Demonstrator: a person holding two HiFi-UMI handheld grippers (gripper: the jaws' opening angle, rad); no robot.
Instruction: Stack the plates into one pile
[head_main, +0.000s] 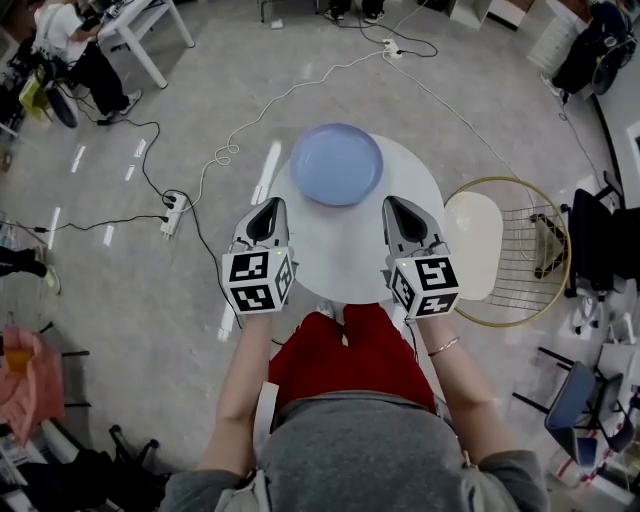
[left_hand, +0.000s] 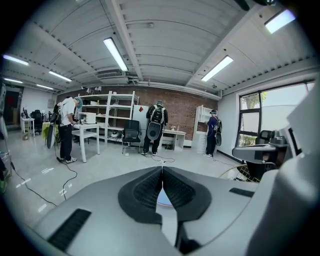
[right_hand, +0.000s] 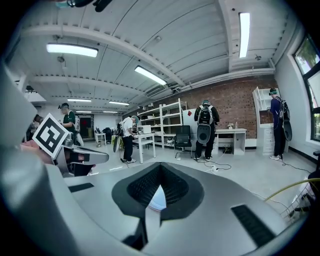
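1. Showing a round white table, spreading below the left gripper and the right gripper.
2. Showing a gold wire chair with a white seat, standing just right of the right gripper.
3. Showing a blue plate, resting on the table ahead of both grippers' tips, midway between them.
4. Hovering side by side over the table's near half, both grippers pinched fully together, gripping nothing.
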